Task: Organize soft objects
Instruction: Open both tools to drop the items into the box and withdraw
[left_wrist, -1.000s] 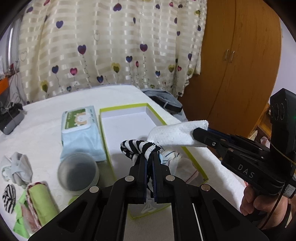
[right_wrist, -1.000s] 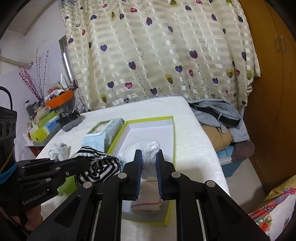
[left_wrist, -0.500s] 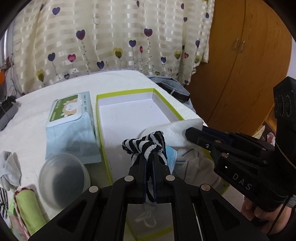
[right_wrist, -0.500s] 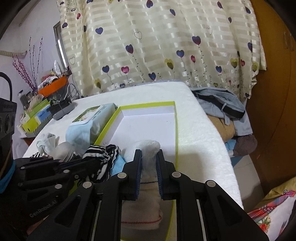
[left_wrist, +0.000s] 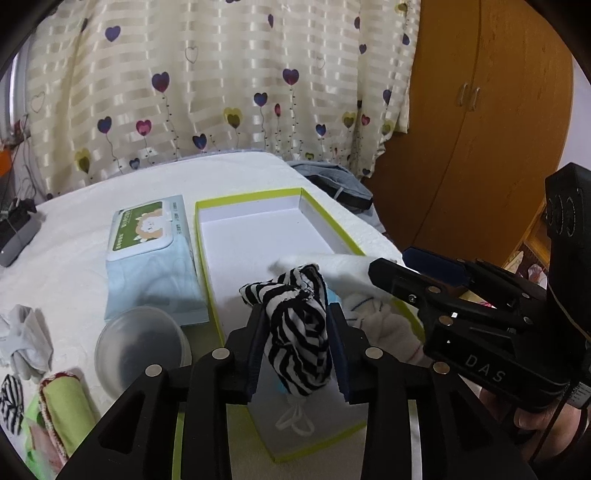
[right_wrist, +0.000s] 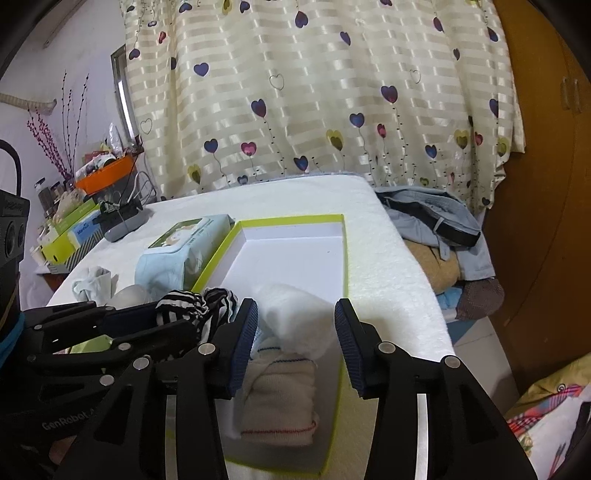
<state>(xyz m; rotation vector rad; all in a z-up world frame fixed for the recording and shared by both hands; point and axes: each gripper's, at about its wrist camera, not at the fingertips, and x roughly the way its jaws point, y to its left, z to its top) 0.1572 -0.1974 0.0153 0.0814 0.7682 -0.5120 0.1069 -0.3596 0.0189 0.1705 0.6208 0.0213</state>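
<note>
Left wrist view: the green-rimmed box (left_wrist: 207, 236) lies beyond the left gripper (left_wrist: 297, 332), whose jaws are opening around the striped sock (left_wrist: 299, 332). The right gripper (right_wrist: 295, 332) is opening too, the white sock (right_wrist: 291, 314) loose between its fingers.

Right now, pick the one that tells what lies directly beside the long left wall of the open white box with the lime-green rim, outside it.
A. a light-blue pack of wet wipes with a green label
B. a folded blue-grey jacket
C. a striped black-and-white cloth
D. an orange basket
A: the light-blue pack of wet wipes with a green label lies flat on the white cover, along the left wall of the open white box with the lime-green rim.
</note>
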